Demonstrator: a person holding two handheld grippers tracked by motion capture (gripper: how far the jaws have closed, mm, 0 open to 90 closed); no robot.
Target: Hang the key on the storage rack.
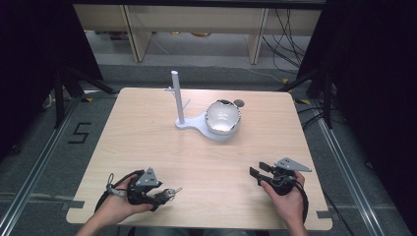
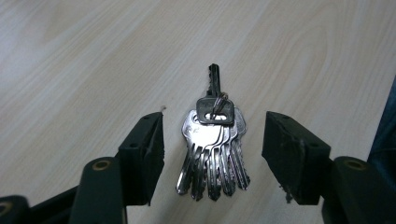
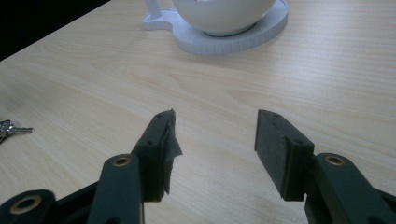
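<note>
Pale wood table: fanned silver keys on one ring lie flat between left gripper's spread jaws, untouched; right gripper's jaws spread, empty.

A bunch of keys lies flat on the bench, well short of the white stand and off to its left: several silver keys fanned out, one dark-headed key pointing the opposite way, all on one ring.

Lab: black curtains, floor cables, taped floor number.
</note>
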